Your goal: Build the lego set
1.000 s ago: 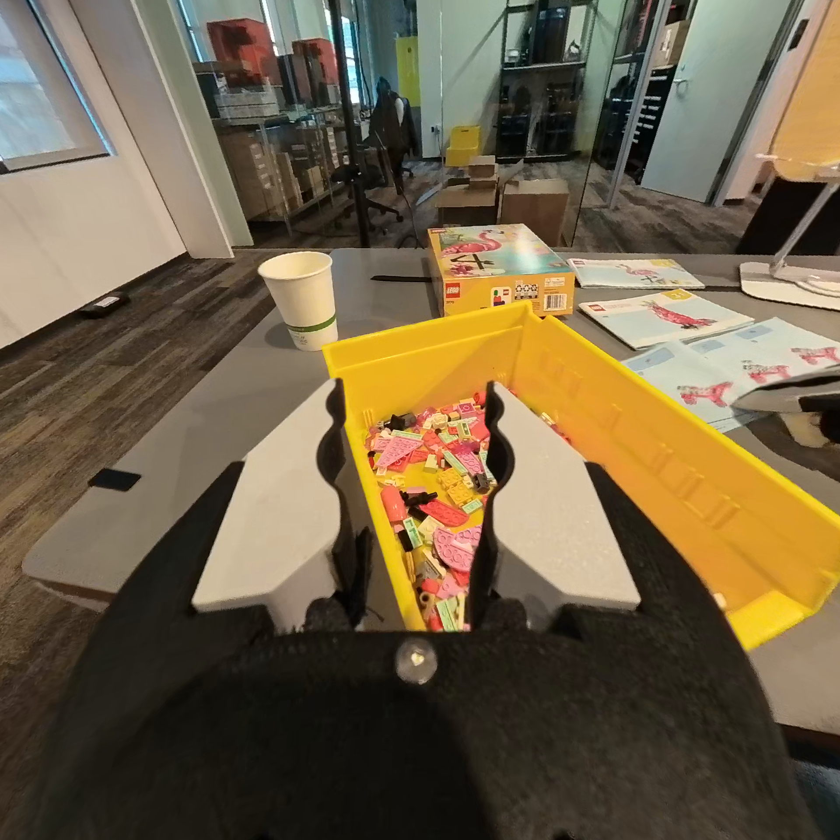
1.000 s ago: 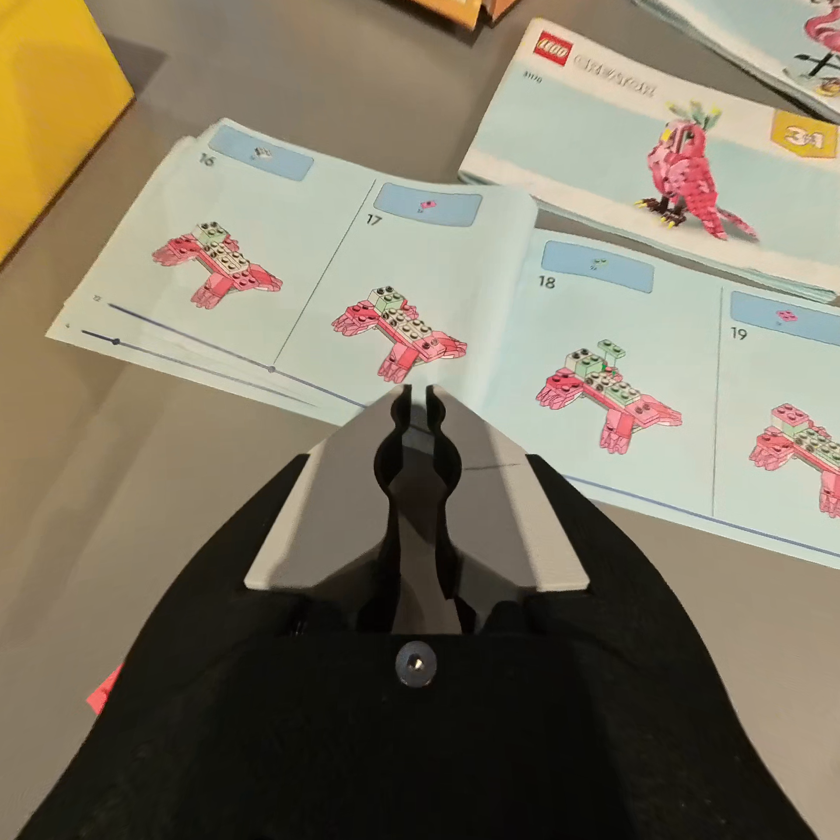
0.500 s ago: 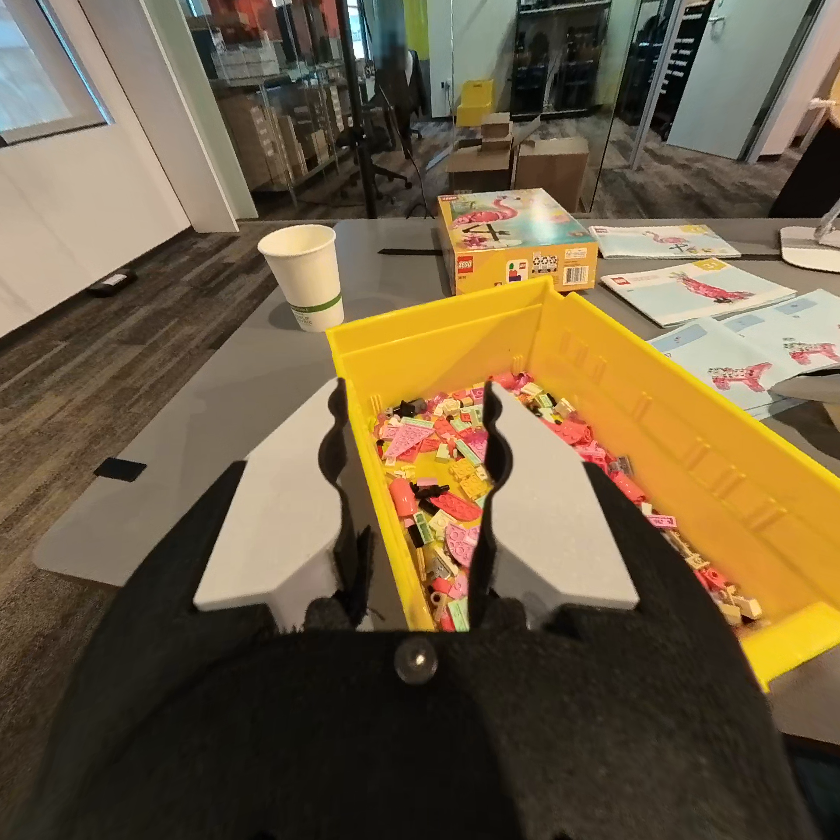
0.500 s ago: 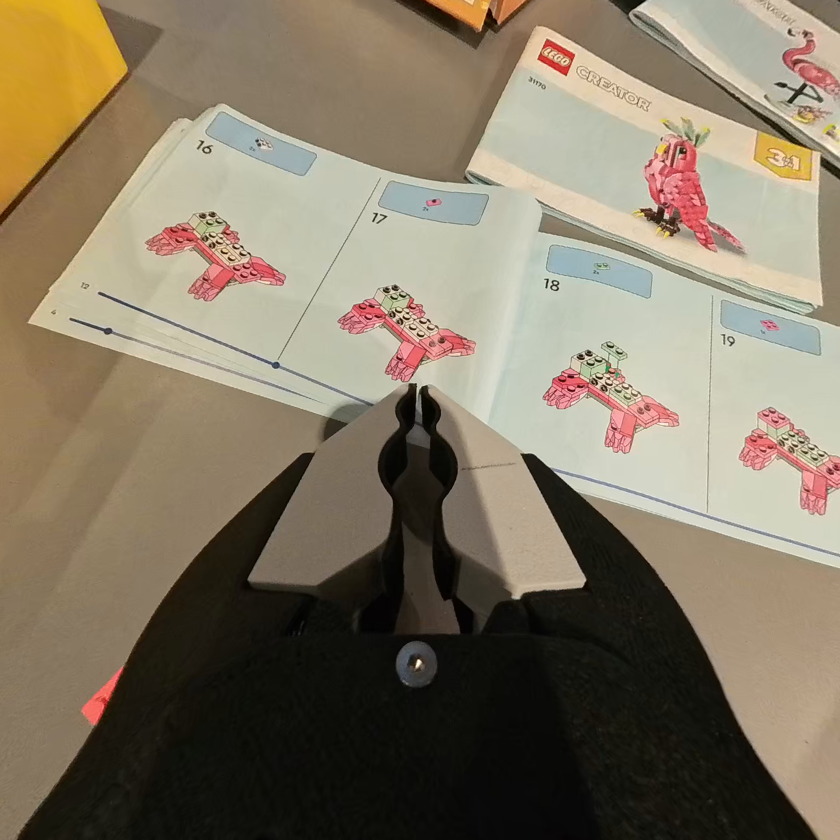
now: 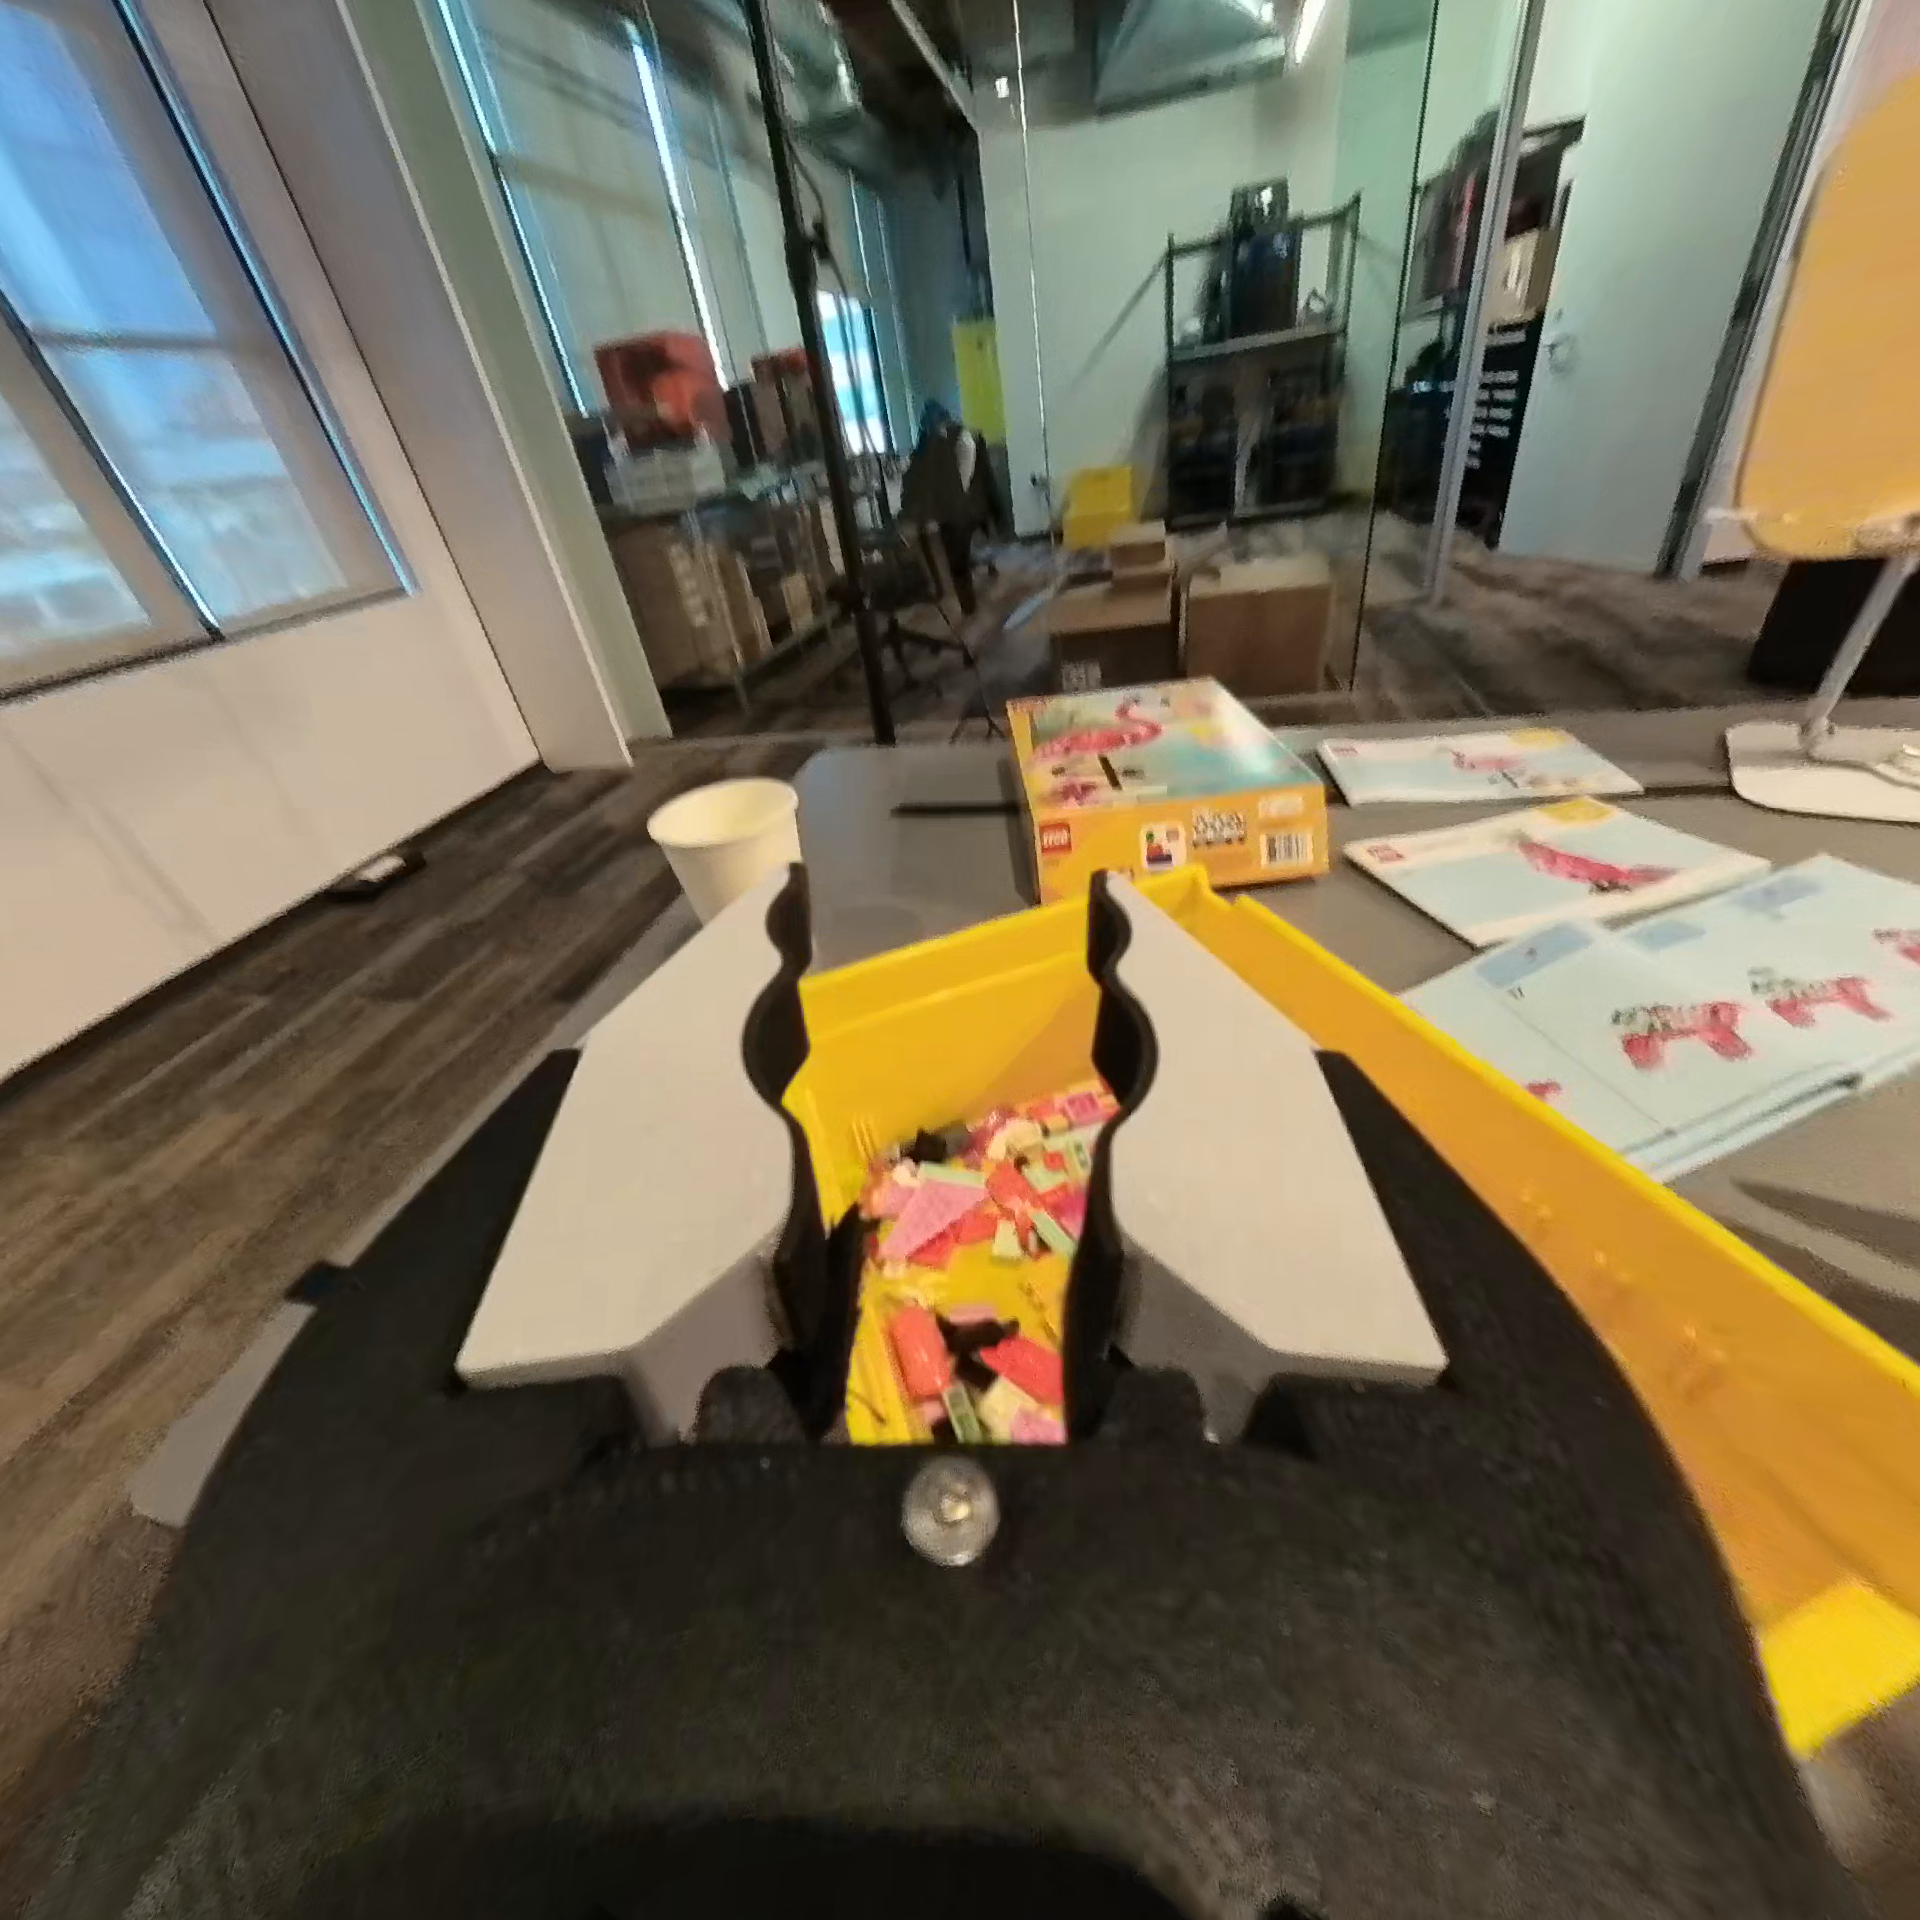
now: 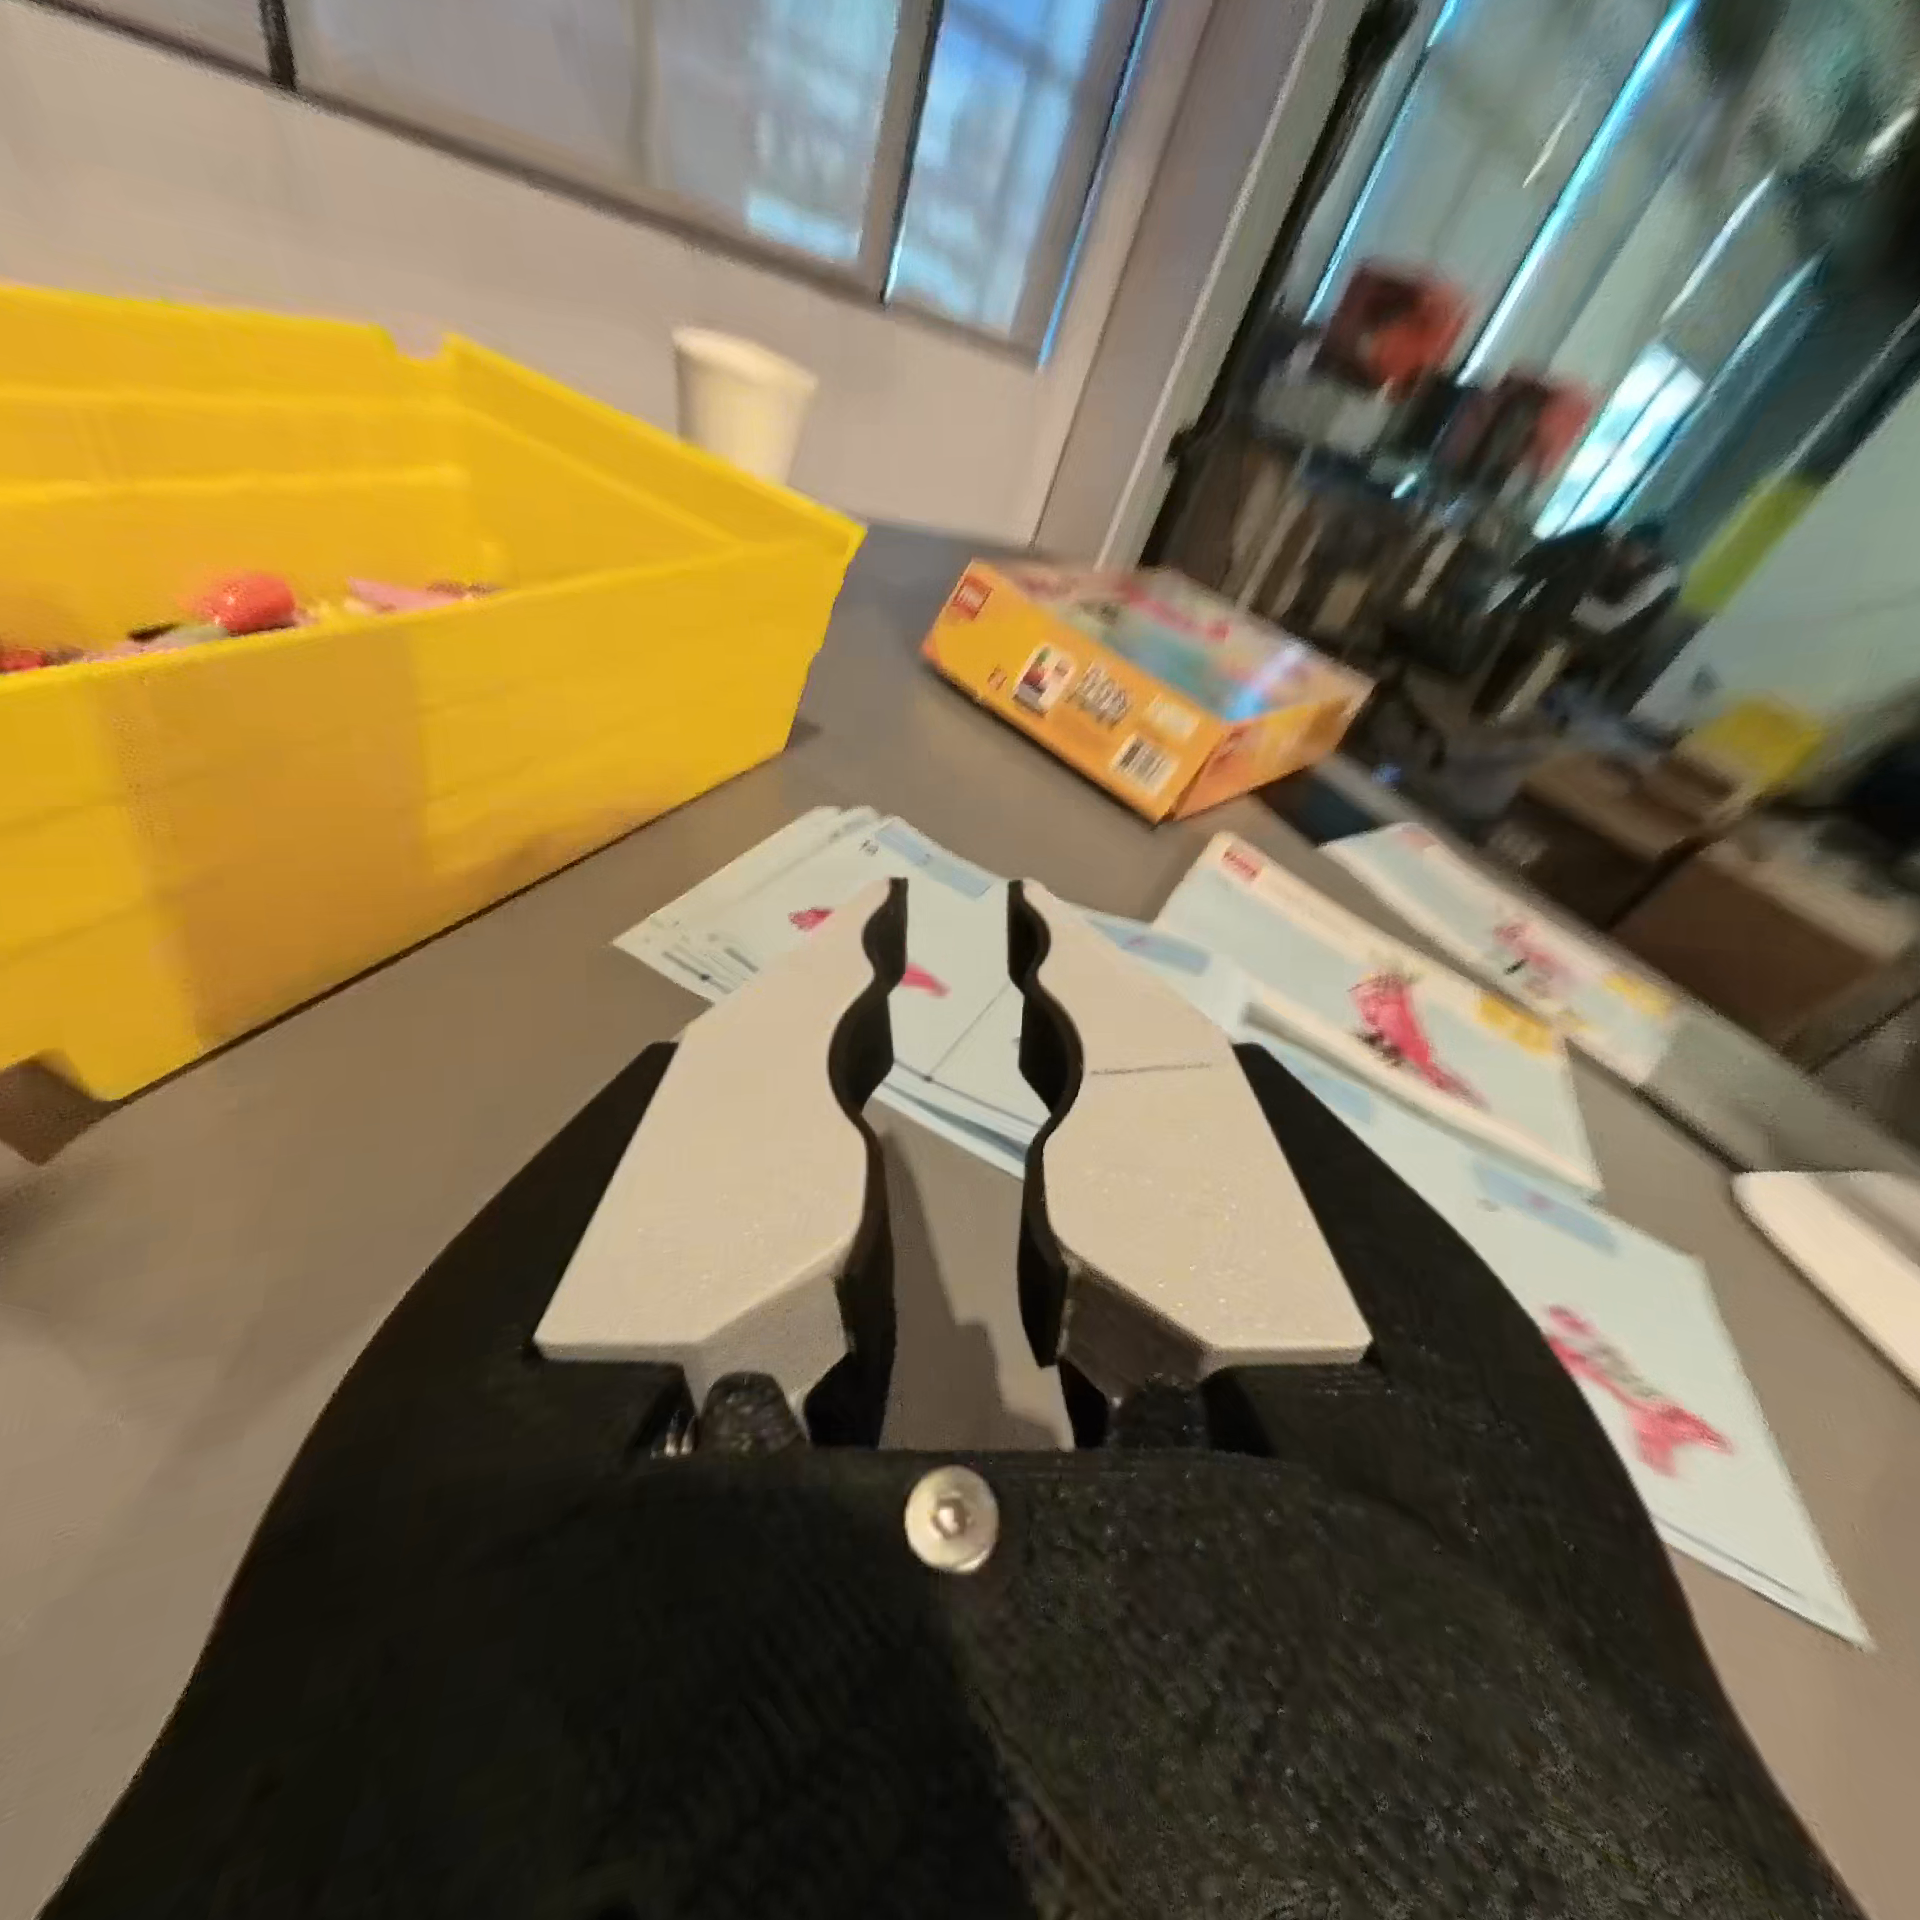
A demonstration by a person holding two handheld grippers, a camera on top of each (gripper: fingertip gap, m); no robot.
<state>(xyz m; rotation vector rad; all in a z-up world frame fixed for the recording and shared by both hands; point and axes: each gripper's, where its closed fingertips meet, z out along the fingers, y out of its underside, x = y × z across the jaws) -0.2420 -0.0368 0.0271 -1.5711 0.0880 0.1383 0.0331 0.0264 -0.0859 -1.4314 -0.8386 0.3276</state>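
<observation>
A yellow bin (image 5: pixel 1455 1195) holds several loose pink, red and pale green lego pieces (image 5: pixel 966 1226). My left gripper (image 5: pixel 948 894) is open and empty, low over the bin's near left end, with the pieces showing between its fingers. My right gripper (image 6: pixel 954 894) is partly open and empty, held over the grey table in front of the open instruction booklet (image 6: pixel 1621 1299). The bin (image 6: pixel 416 727) lies to its left, with pieces (image 6: pixel 239 603) showing over the wall. The booklet also shows in the left wrist view (image 5: pixel 1714 997), to the right of the bin.
The lego box (image 5: pixel 1164 800) lies behind the bin, with a white paper cup (image 5: pixel 722 852) to its left. Two closed booklets (image 5: pixel 1538 883) (image 5: pixel 1475 764) lie at the back right near a white lamp base (image 5: pixel 1839 769). The table's left edge drops to wood floor. One gripper's finger ends stand about 30 centimetres off the other's.
My right gripper has tilted up from looking down at the booklet and its jaws have parted a little. My left gripper has dropped lower and tilted up at the bin's near end. Both views are blurred.
</observation>
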